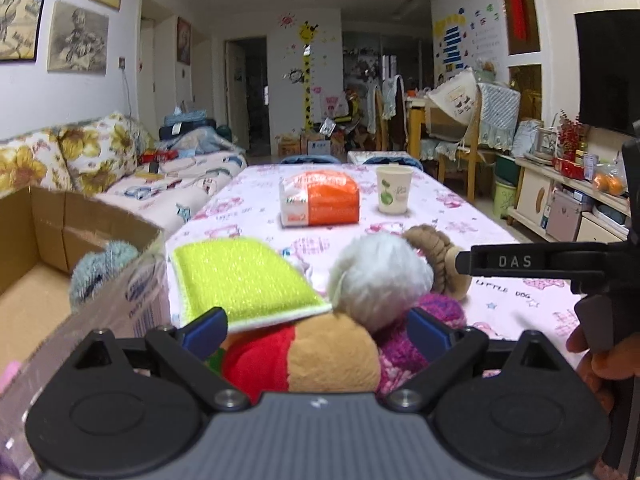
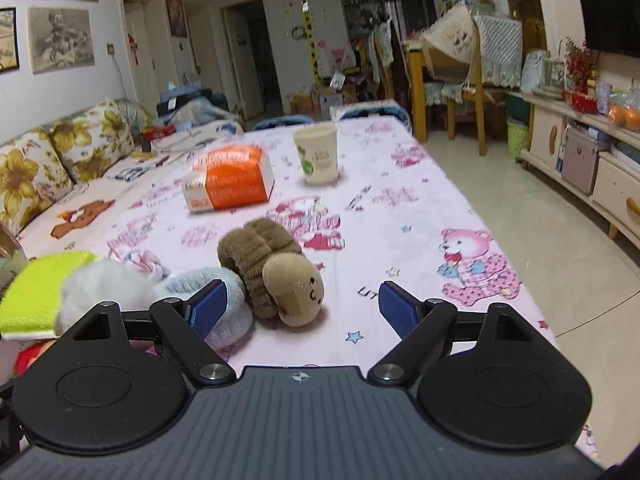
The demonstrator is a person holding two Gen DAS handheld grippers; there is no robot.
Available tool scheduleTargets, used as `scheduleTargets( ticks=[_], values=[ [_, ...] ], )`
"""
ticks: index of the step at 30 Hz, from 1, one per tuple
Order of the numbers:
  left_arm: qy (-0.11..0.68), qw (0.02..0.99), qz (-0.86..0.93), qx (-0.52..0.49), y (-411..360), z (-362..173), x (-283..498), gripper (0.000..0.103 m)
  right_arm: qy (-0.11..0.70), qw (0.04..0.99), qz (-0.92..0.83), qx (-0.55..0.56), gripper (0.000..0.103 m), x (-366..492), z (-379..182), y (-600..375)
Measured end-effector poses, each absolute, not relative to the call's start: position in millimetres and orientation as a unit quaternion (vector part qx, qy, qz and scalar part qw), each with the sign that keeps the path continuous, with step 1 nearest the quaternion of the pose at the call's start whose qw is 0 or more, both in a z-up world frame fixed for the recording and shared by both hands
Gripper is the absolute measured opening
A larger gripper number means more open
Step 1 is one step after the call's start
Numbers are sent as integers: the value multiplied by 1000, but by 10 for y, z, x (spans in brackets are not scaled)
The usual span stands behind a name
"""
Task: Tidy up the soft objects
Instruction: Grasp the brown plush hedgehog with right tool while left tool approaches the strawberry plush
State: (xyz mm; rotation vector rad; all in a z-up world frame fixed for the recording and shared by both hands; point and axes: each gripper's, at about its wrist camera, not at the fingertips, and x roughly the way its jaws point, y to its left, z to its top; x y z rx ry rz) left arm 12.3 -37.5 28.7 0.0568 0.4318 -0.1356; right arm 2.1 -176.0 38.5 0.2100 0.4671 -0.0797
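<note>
On the counter [image 2: 400, 200], spread with a pink cartoon-print cloth, an orange and white packet [image 2: 229, 179] lies at the far middle, with a paper cup [image 2: 318, 154] standing upright just to its right. A flower-patterned sofa [image 2: 60, 160] runs along the left. Framed pictures [image 1: 78, 36] hang on the left wall.

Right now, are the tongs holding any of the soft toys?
No. The left tongs are open around the red and tan plush, not squeezing it. The right tongs are open and empty.
</note>
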Motion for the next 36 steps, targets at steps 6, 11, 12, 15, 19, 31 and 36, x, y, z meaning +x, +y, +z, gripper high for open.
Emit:
scheduleTargets(
  ticks=[6,11,12,15,19,31,36],
  values=[
    [228,971,-61,25,-371,212,180,87,235,963,-31,128,103,122,314,-1855],
    [227,971,-56,41,-413,147,204,87,233,959,-7,160,103,229,285,-1911],
    [226,972,-54,44,-421,138,207,87,231,960,-4,158,103,248,278,-1909],
    [222,972,-47,60,-470,111,206,87,230,962,-4,151,103,300,263,-1901],
    [216,972,-41,89,-532,69,191,87,225,961,2,160,103,391,243,-1947],
    [209,968,-31,138,-584,28,189,82,226,963,24,144,77,461,202,-1920],
    [216,966,-35,135,-550,78,176,89,228,963,26,140,63,457,210,-1924]
  ],
)
